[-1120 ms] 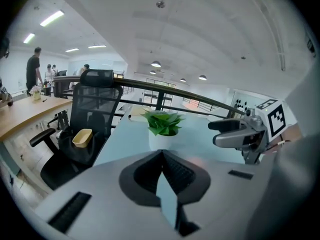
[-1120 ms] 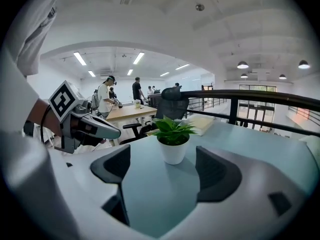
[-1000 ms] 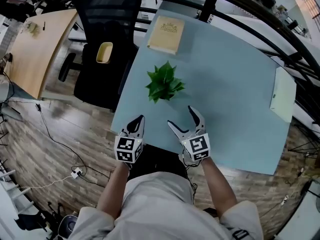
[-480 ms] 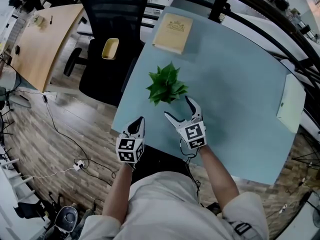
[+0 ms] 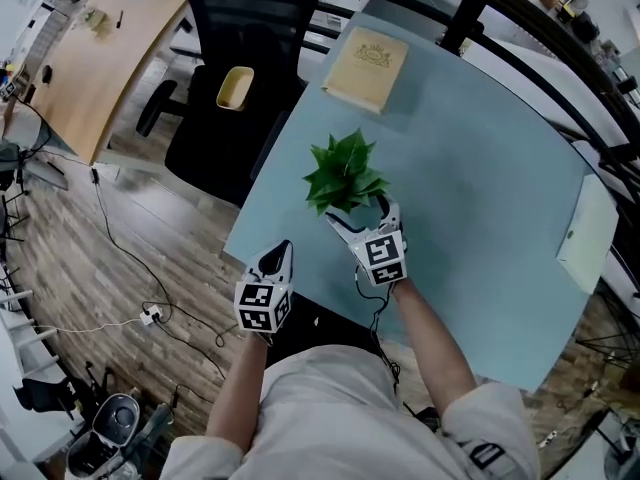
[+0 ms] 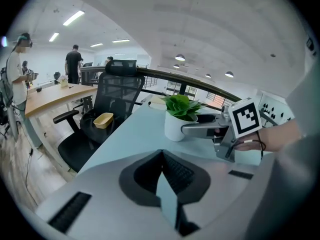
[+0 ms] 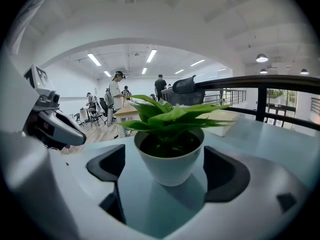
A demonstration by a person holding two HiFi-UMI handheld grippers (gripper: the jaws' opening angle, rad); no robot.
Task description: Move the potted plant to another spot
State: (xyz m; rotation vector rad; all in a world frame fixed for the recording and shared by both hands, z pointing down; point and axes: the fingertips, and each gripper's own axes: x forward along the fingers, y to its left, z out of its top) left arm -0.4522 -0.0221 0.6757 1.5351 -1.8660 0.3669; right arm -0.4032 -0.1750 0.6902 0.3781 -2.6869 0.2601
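Since the potted plant (image 5: pixel 345 173) needs lifting, the right gripper (image 5: pixel 358 211), jaws just opening wider, flanks its pot without contact; lower left, the left gripper (image 5: pixel 280 252) idles closed.

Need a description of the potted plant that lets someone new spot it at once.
Start at the big pale blue table that fills the middle of the head view. On the half nearer the black office chair stands the potted plant. It is the only green, upright thing there, leafy in a small white pot, while the tan book and the white pad lie flat.
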